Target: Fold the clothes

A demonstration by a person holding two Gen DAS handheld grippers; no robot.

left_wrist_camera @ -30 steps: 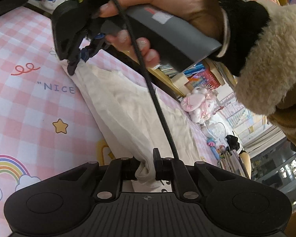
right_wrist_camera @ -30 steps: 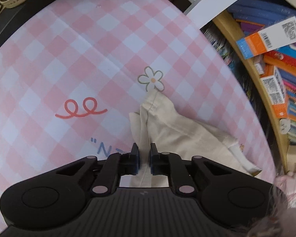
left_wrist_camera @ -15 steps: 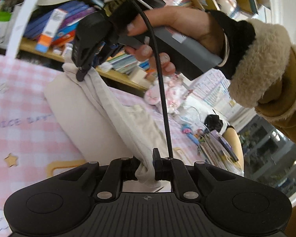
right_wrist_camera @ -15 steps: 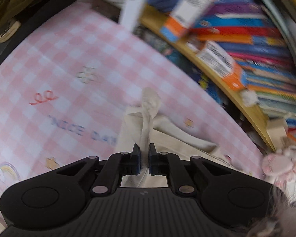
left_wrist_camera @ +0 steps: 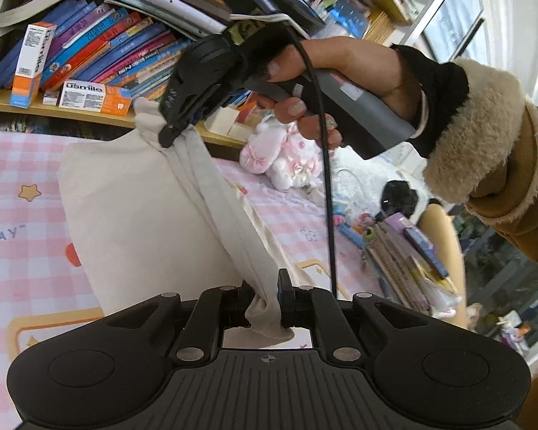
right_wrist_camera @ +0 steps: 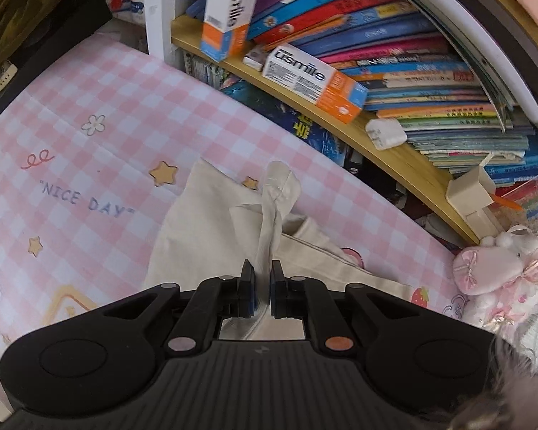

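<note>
A cream-white garment [left_wrist_camera: 132,215] hangs lifted above the pink checked cloth [left_wrist_camera: 21,165], its lower part draped on it. My left gripper [left_wrist_camera: 265,299] is shut on a bunched edge of the garment at the bottom of the left wrist view. A taut band of fabric runs up to my right gripper [left_wrist_camera: 172,136], held by a hand [left_wrist_camera: 340,71] and shut on the other end. In the right wrist view the right gripper [right_wrist_camera: 262,288] pinches a strip of the garment [right_wrist_camera: 211,225], whose tip sticks up beyond the jaws.
A wooden shelf [right_wrist_camera: 394,150] with books [right_wrist_camera: 394,53] and orange-white boxes [right_wrist_camera: 312,82] runs along the far side of the cloth. A pink plush toy [right_wrist_camera: 495,268] lies at the right. Books [left_wrist_camera: 405,261] are stacked on a stool beyond.
Both grippers have risen and moved sideways with the garment held between them. The fabric has come up off the checked cloth and now stretches taut; the bookshelf has come into view.
</note>
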